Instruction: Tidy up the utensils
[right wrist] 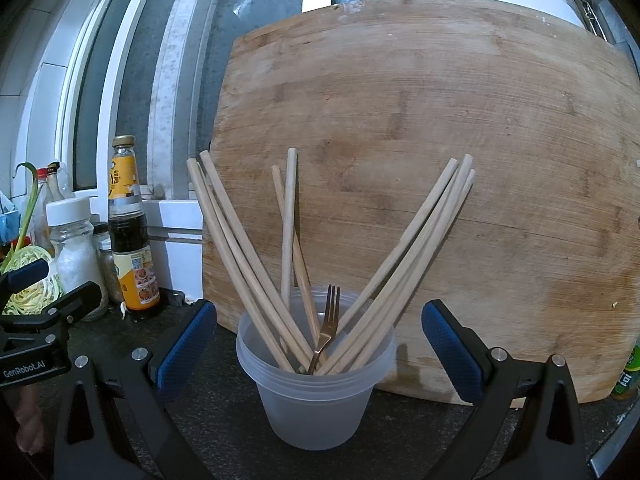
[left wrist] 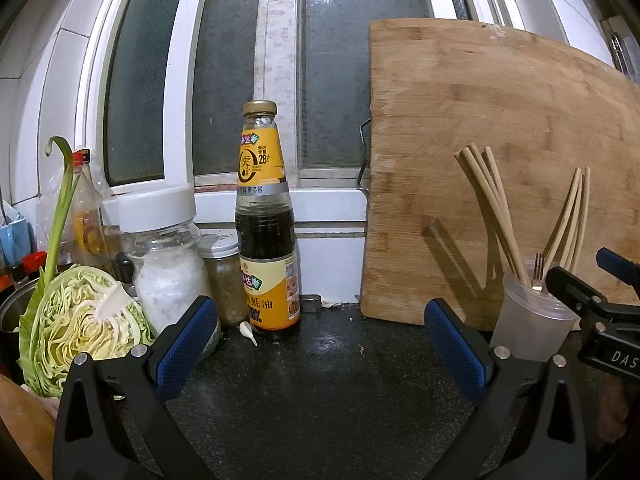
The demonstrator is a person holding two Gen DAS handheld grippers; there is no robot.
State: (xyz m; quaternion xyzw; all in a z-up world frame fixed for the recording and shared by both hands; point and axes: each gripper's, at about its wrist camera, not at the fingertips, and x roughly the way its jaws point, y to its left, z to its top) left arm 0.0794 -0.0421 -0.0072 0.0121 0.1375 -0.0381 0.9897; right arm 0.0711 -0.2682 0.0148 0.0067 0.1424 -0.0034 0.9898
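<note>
Grippers level above the dark surface [right wrist: 224,420], both spread wide and empty: right gripper [right wrist: 320,352] flanks the cup [right wrist: 316,400] of chopsticks [right wrist: 240,256] (fork [right wrist: 329,320] too); left gripper [left wrist: 320,344] faces a sauce bottle [left wrist: 266,220].

The dark speckled counter [right wrist: 224,412] bears a frosted cup [right wrist: 316,392], sauce bottle [left wrist: 267,240], salt jar [left wrist: 162,256] and halved cabbage [left wrist: 80,320].

Chopstick [right wrist: 248,264] and fork [right wrist: 329,322] bottoms just fade into the frosted cup [right wrist: 316,400], can't make them out. Far-right green-label bottle [right wrist: 629,372] is cut off by the edge, and the cutting board [right wrist: 460,160] hides the wall behind it. Far-left clutter behind the cabbage [left wrist: 80,320] is too blurry to ID.
</note>
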